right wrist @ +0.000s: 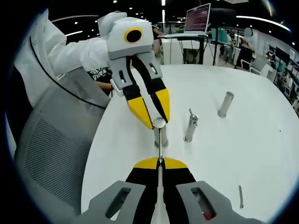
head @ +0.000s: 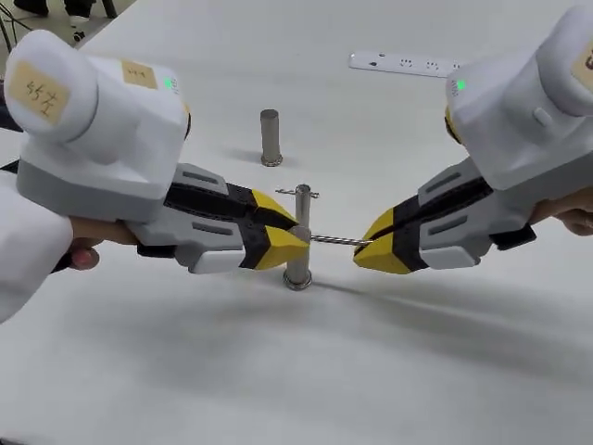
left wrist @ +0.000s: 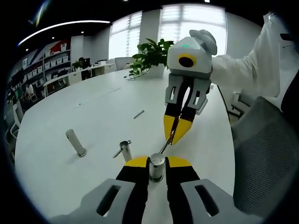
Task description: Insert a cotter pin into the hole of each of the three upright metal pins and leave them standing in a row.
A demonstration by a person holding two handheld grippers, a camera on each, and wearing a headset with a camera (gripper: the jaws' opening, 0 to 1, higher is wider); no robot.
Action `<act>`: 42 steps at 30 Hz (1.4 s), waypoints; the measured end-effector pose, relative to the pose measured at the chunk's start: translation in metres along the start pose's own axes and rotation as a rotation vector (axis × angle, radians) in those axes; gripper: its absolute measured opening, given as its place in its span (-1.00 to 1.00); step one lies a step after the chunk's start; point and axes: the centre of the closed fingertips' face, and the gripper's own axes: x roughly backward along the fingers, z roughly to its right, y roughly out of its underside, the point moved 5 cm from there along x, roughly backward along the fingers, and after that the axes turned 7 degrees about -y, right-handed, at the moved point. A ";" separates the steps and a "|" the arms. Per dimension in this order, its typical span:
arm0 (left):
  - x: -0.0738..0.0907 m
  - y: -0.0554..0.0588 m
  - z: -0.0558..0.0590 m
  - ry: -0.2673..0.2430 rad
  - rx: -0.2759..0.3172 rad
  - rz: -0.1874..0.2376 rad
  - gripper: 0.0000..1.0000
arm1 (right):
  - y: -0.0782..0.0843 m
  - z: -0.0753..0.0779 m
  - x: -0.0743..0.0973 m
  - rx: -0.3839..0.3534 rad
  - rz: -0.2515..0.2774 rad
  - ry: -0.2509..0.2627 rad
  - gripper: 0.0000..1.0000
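Note:
Three upright metal pins stand in a row on the white table. The far pin (head: pixel 270 137) is bare. The middle pin (left wrist: pixel 125 150) carries a cotter pin (head: pixel 296 194) through its top. My left gripper (head: pixel 289 243) is shut on the near pin (head: pixel 298 269), seen between its own tips (left wrist: pixel 157 168). My right gripper (head: pixel 366 248) is shut on a second cotter pin (head: pixel 335 240), held level with its tip against the upper part of the near pin. In the right gripper view this cotter pin (right wrist: pixel 160 147) points straight at the pin (right wrist: pixel 160 133). Whether the tip is inside the hole is hidden.
A loose cotter pin (left wrist: pixel 138 114) lies on the table beyond the row. A white power strip (head: pixel 403 64) lies at the far right. A grey mesh chair (right wrist: pixel 56 154) stands at the table's edge. A potted plant (left wrist: pixel 149 53) stands at the table's far end.

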 end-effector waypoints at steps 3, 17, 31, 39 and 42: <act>-0.001 0.001 0.002 0.001 -0.007 -0.016 -0.78 | 0.001 0.000 -0.001 0.006 -0.008 -0.002 -1.00; -0.003 -0.001 0.009 0.005 0.004 -0.034 -0.80 | -0.004 0.002 -0.006 0.012 0.003 -0.012 -1.00; -0.002 -0.002 0.011 0.009 -0.006 -0.046 -0.80 | -0.016 0.004 -0.018 0.067 -0.006 -0.019 -1.00; -0.002 -0.003 0.012 0.026 -0.031 -0.057 -0.80 | -0.022 0.002 -0.024 0.094 -0.025 -0.042 -1.00; -0.003 -0.003 0.013 0.029 -0.038 -0.058 -0.80 | -0.021 0.003 -0.025 0.112 -0.046 -0.044 -1.00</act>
